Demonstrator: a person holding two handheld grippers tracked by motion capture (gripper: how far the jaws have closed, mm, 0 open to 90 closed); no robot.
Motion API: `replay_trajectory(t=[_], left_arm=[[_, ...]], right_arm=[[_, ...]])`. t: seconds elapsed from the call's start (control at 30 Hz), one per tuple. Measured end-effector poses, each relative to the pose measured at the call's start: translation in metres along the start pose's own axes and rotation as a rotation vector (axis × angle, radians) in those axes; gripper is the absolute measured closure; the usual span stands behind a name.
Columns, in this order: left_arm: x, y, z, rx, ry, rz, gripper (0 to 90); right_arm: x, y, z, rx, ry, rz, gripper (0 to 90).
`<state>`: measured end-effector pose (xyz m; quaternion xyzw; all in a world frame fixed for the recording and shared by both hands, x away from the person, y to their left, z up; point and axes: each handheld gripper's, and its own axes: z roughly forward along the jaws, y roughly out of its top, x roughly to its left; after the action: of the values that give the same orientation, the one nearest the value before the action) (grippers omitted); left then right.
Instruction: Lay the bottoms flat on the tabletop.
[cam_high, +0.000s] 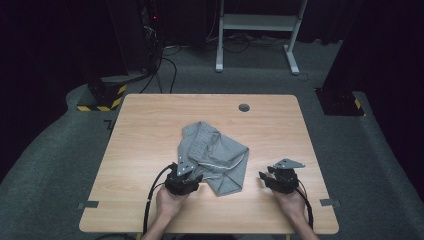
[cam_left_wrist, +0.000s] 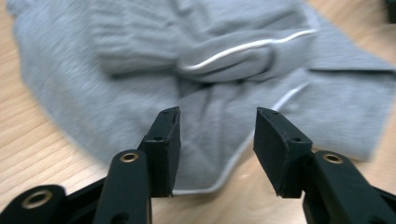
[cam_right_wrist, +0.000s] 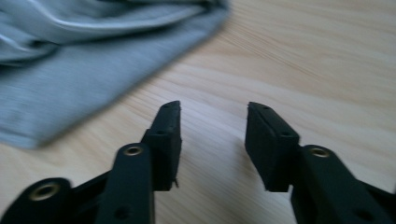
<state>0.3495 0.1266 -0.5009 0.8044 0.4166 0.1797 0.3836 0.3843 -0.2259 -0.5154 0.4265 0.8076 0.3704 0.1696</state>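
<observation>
two grippers, left (cam_high: 192, 172) and right (cam_high: 266, 176), fingers spread, pinching nothing; one grey garment (cam_high: 216, 156) on one table (cam_high: 150, 125).

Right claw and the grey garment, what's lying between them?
Nothing: bare wooden table separates the right claw from the grey garment, seen in the right gripper view.

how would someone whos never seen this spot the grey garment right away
Start at the wooden table with a small round hole near its far edge. In the table's middle, nearer the person, lies the crumpled grey garment. Thin white piping along its edges marks it, and it is the sole cloth there.
</observation>
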Motion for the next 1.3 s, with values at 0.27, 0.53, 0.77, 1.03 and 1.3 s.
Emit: replay_trajectory(t=[0.27,0.53,0.77,1.03,1.3], left_arm=[[-0.007,0.006,0.019,0.046,-0.043,0.031,50.3],[-0.004,0.014,0.033,0.074,-0.042,0.064,52.4],[-0.012,0.022,0.034,0.091,-0.042,0.118,60.8],[-0.016,0.022,0.038,0.116,-0.075,0.131,72.4],[-0.010,0.023,0.030,0.128,-0.114,0.120,86.7]], right_arm=[[0.033,0.026,0.017,-0.038,0.159,-0.074,63.2],[0.053,0.033,0.043,0.004,0.201,-0.113,62.8],[0.058,0.030,0.048,0.007,0.180,-0.142,63.1],[0.066,0.028,0.046,0.006,0.138,-0.191,58.4],[0.066,0.028,0.046,0.007,0.143,-0.190,57.3]])
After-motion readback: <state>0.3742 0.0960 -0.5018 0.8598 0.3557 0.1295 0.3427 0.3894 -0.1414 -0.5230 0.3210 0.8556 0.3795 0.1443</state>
